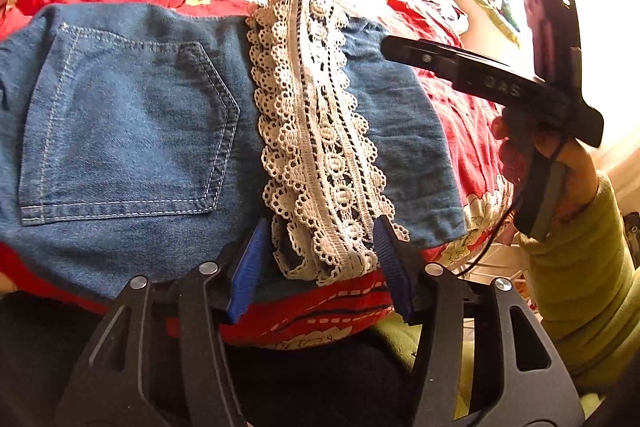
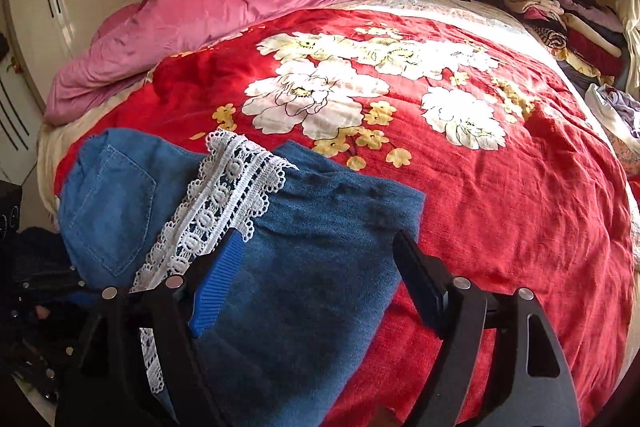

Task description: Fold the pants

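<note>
Pants: folded blue denim pants (image 1: 132, 131) with a white lace strip (image 1: 320, 147), laid on a red floral bedspread (image 2: 500, 187).
Left gripper (image 1: 320, 267): jaws spread, lace end between them, unpressed.
Right gripper (image 2: 320, 267): jaws spread wide over the denim.

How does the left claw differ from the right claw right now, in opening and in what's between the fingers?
1. Opening: the left claw stands narrower; the right claw is spread wider.
2. Between the fingers: the left claw straddles the white lace trim at the near edge of the jeans; the right claw has plain denim below it.
3. Contact: neither claw's pads visibly press the cloth.
Shared: both are open, with blue ribbed pads, angled down at the jeans.
</note>
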`<state>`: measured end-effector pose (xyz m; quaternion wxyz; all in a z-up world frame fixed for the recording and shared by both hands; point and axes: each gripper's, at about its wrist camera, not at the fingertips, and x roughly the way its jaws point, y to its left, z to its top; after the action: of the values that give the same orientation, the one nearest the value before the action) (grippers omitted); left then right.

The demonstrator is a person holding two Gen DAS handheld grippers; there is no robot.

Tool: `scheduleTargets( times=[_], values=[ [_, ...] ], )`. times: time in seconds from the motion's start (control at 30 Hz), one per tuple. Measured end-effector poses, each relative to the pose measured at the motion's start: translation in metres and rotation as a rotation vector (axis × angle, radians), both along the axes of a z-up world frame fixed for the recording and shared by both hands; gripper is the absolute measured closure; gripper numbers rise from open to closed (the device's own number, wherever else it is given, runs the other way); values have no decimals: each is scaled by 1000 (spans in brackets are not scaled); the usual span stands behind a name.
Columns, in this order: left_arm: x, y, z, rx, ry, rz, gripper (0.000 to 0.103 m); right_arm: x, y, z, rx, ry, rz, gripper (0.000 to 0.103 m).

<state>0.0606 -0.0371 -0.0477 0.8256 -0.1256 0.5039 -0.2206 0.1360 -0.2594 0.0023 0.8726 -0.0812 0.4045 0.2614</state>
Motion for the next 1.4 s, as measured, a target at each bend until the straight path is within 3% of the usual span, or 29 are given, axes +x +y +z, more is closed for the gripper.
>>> scheduleTargets(
  times=[0.13,0.17,0.23,0.6,0.93,1.17,1.4],
  values=[
    [-1,1,8,7,-24,9,47,-14,-9,9,30,-22,-17,26],
    [-2,2,10,10,-31,12,46,-17,-12,12,41,-25,-20,18],
    [-2,4,15,19,-44,23,43,-25,-18,18,59,-48,-41,11],
    [-16,30,42,122,-120,98,22,-52,-21,51,125,-106,-25,10],
    [-27,69,51,157,-140,200,12,-61,29,79,116,-159,104,10],
    [-31,106,46,165,-134,298,10,-53,76,74,73,-135,188,10],
    [-36,155,36,107,-116,407,10,-39,124,64,44,-87,266,10]
  ],
)
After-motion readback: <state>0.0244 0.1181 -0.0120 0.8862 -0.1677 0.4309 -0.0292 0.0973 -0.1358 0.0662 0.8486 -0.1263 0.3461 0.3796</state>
